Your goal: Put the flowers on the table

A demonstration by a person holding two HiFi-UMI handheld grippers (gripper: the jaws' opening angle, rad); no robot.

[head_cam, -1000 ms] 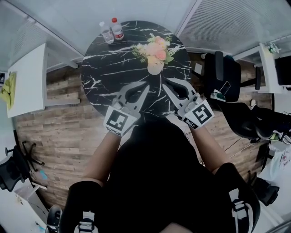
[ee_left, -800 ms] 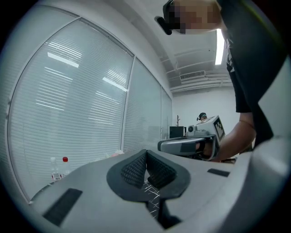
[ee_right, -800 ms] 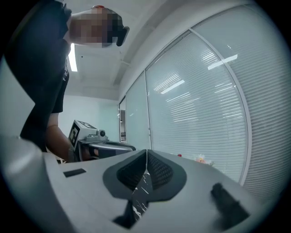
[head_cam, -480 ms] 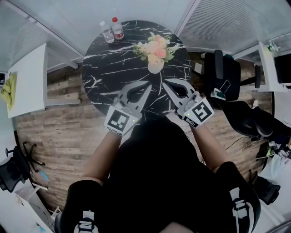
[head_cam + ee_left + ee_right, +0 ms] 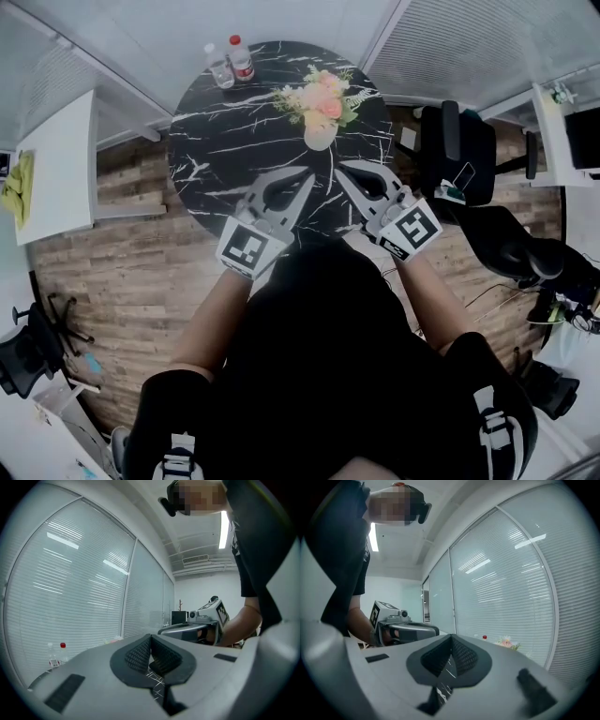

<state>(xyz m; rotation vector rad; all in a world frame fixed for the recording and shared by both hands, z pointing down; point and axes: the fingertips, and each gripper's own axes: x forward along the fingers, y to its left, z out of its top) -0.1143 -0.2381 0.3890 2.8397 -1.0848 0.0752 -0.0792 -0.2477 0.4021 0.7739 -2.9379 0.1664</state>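
A bunch of pink and cream flowers (image 5: pixel 321 97) stands in a small white vase (image 5: pixel 319 139) on the far right part of the round black marble table (image 5: pixel 216 141). The flowers (image 5: pixel 506 642) also show small in the right gripper view, beside the window. My left gripper (image 5: pixel 307 179) and right gripper (image 5: pixel 339 169) hover side by side over the table's near edge, just short of the vase. Both are shut with nothing between their pads. The left gripper (image 5: pixel 150 637) sees the right gripper (image 5: pixel 199 625) beside it, and the right gripper (image 5: pixel 451 636) sees the left gripper (image 5: pixel 404 628).
Two water bottles (image 5: pixel 231 64) stand at the table's far left rim. A black office chair (image 5: pixel 457 155) is to the right of the table, and a white desk (image 5: pixel 56 164) to the left. Blinds cover the glass wall behind the table.
Both grippers have stayed almost in place near the table's front edge. The flowers have not moved, and nothing was taken hold of or let go.
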